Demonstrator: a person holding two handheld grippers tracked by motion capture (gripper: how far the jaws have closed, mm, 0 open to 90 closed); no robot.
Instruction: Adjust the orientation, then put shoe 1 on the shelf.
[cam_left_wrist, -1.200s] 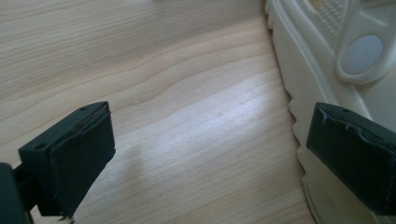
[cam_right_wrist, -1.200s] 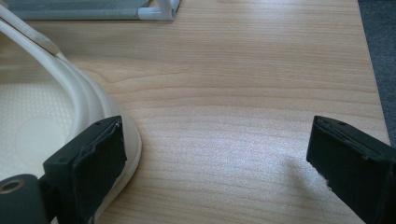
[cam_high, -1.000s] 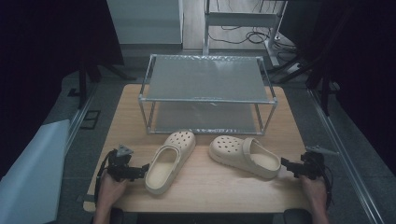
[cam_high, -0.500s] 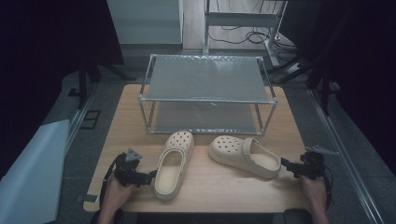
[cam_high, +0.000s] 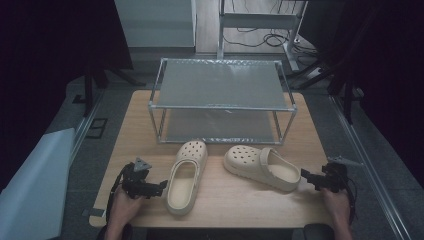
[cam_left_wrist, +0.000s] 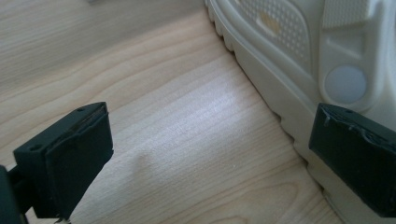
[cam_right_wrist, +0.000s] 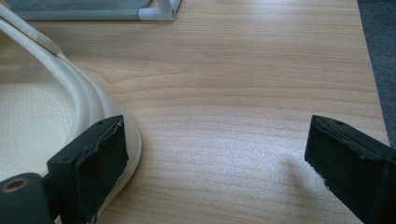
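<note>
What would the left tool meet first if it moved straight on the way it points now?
Most likely the left clog: the left tool points at its side. In the left gripper view, that sole edge lies just beyond the open jaws; exact depth is unclear.

High view sat above the person's side, facing fwd & down over the whole table (cam_high: 300, 107). Left gripper view rode low, v. close to the left clog (cam_left_wrist: 299, 56) sidewall. Right gripper view, equally near, faced the right clog (cam_right_wrist: 56, 112) heel. All three shared the wood tabletop & clogs.
</note>
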